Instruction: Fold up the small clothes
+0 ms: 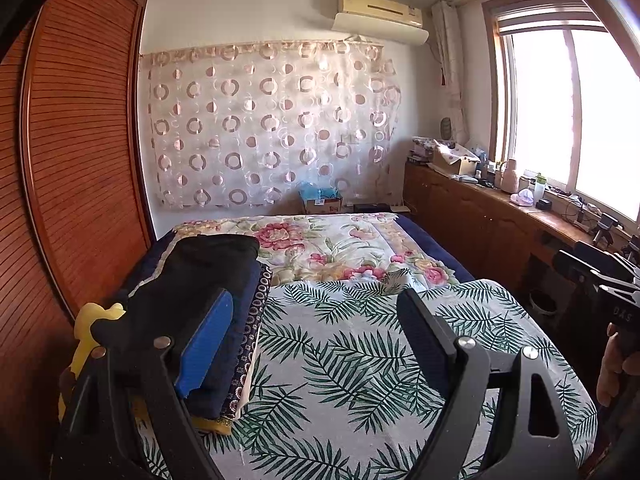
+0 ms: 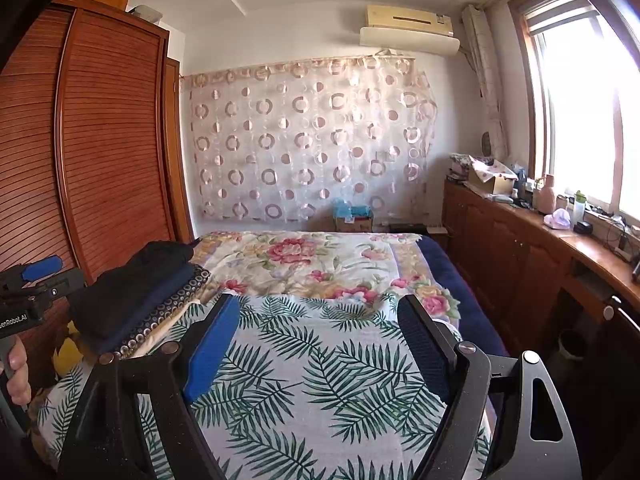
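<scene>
Both tools, the left tool (image 1: 316, 320) and the right tool (image 2: 318, 328), are held wide open and empty above the palm-leaf sheet (image 1: 360, 360), presumably kept clear as folding space. Beyond, at the bed's left edge, one stack of folded clothes (image 1: 208, 276) is seen, about three dark pieces.
</scene>
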The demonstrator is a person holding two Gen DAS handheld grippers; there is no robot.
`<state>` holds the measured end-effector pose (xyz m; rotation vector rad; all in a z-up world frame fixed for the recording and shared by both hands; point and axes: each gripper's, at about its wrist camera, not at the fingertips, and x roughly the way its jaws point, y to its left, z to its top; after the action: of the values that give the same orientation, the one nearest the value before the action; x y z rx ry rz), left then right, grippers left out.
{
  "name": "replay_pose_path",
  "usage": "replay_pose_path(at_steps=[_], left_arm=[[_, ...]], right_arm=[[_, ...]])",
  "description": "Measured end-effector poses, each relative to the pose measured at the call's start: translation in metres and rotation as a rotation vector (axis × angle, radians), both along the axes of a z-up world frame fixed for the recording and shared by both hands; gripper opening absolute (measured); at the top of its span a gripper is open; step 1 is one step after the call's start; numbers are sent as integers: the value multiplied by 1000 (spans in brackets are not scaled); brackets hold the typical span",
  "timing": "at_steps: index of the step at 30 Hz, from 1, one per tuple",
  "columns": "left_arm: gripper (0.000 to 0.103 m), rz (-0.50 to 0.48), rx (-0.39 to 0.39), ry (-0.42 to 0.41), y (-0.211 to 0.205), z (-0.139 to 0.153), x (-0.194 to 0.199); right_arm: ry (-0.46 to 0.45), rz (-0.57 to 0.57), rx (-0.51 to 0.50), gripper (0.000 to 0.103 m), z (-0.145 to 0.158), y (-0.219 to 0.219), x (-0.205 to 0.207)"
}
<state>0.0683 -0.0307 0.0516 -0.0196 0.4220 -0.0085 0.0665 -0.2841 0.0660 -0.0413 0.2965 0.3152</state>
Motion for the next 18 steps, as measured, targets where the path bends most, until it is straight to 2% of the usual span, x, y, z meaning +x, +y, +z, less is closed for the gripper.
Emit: replay_pose_path(at_steps=[18], left_arm=[[85, 2, 1, -3, 0, 1, -1]], right_arm=[[1, 1, -3, 83, -1, 1, 2]])
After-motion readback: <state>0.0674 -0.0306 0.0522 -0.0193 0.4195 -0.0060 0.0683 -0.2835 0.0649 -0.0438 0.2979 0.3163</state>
